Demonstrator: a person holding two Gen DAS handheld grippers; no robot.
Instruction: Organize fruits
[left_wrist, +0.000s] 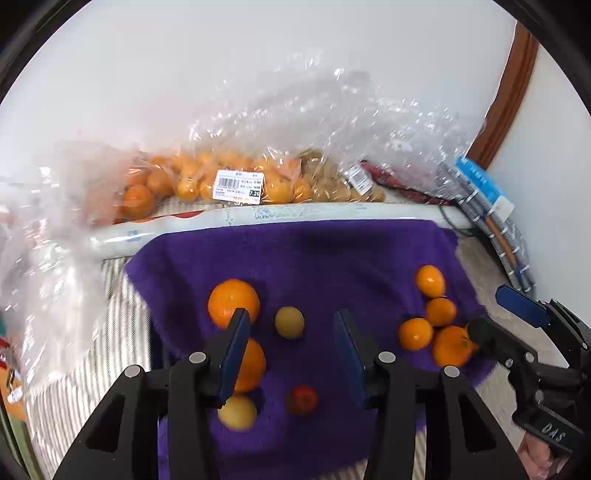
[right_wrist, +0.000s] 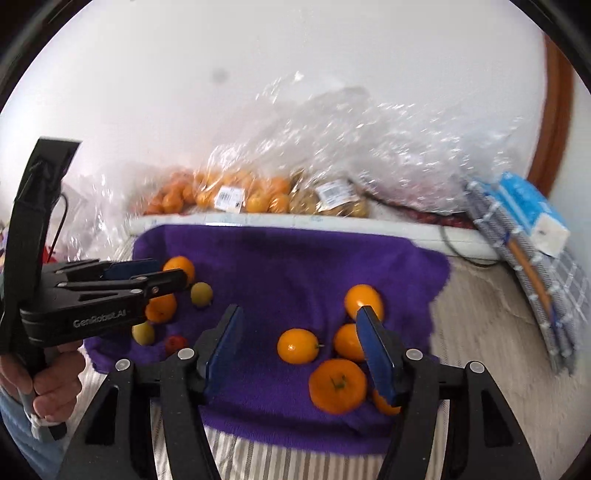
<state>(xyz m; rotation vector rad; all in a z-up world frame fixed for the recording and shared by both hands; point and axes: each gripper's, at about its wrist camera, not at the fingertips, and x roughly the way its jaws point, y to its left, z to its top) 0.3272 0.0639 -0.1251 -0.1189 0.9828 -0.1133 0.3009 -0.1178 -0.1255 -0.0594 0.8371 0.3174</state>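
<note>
A purple towel (left_wrist: 332, 251) (right_wrist: 295, 258) lies on a striped cloth with loose fruit on it. On its left are two big oranges (left_wrist: 233, 301), two yellow-green fruits (left_wrist: 289, 322) and a small red fruit (left_wrist: 303, 399). On its right is a cluster of several small oranges (left_wrist: 439, 312) (right_wrist: 338, 386). My left gripper (left_wrist: 291, 325) is open and empty above the left group, with the yellow-green fruit between its fingers' line. My right gripper (right_wrist: 299, 321) is open and empty over the right cluster; one small orange (right_wrist: 297, 346) sits between its fingers.
Clear plastic bags of oranges (left_wrist: 207, 184) (right_wrist: 229, 192) and brown fruit (right_wrist: 328, 201) lie behind a white roll (left_wrist: 258, 218) at the towel's far edge. Folded grey checked cloths with a blue pack (right_wrist: 535, 236) lean at the right. A white wall stands behind.
</note>
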